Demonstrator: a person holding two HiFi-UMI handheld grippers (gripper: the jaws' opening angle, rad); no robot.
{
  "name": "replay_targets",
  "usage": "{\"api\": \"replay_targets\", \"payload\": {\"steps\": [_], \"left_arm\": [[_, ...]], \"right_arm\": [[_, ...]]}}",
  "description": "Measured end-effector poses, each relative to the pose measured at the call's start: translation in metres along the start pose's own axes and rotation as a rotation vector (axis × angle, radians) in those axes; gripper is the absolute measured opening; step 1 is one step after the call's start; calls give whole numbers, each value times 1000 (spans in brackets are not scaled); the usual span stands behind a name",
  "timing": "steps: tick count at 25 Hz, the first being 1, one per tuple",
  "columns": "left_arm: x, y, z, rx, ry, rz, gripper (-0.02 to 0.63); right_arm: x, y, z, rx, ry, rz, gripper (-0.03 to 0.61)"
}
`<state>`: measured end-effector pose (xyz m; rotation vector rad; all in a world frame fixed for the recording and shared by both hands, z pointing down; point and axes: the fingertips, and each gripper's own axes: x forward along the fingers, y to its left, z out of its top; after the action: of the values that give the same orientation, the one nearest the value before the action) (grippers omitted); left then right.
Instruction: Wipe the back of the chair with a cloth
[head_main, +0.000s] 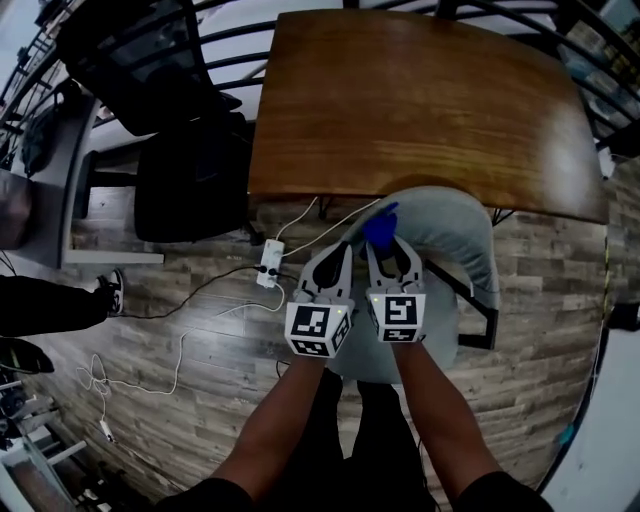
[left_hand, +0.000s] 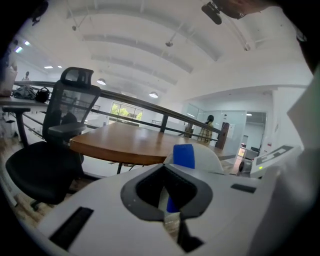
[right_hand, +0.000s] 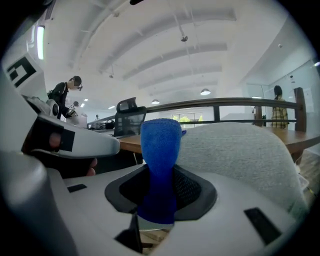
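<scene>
The grey upholstered chair (head_main: 455, 232) stands pushed in at the wooden table, its curved back (right_hand: 240, 155) right in front of me. My right gripper (head_main: 388, 248) is shut on a blue cloth (head_main: 380, 226), which sticks up from its jaws (right_hand: 160, 150) just left of the chair back's top edge. Whether the cloth touches the chair I cannot tell. My left gripper (head_main: 338, 258) hovers close beside the right one, jaws together with nothing between them. In the left gripper view, the blue cloth (left_hand: 184, 156) shows ahead against the chair back (left_hand: 209, 156).
A round wooden table (head_main: 420, 100) lies beyond the chair. A black office chair (head_main: 190, 150) stands at the left. A white power strip (head_main: 270, 264) and cables trail over the wood floor. A person's shoe (head_main: 113, 290) is at far left. Railings run behind the table.
</scene>
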<state>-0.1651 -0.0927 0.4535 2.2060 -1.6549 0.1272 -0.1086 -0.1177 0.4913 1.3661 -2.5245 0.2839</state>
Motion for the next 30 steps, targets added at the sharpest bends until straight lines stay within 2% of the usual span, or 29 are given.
{"api": "replay_targets", "payload": {"steps": [4, 14, 22, 30], "left_arm": [[-8, 21, -7, -9, 1, 49, 3], [-4, 17, -22, -14, 17, 37, 3], [11, 2, -31, 0, 24, 15, 3], [31, -27, -45, 12, 55, -45, 3]], "right_arm": [[12, 20, -7, 1, -1, 51, 135], [22, 26, -10, -14, -22, 90, 133], [17, 2, -12, -27, -41, 57, 133], [12, -47, -20, -5, -41, -15, 133]]}}
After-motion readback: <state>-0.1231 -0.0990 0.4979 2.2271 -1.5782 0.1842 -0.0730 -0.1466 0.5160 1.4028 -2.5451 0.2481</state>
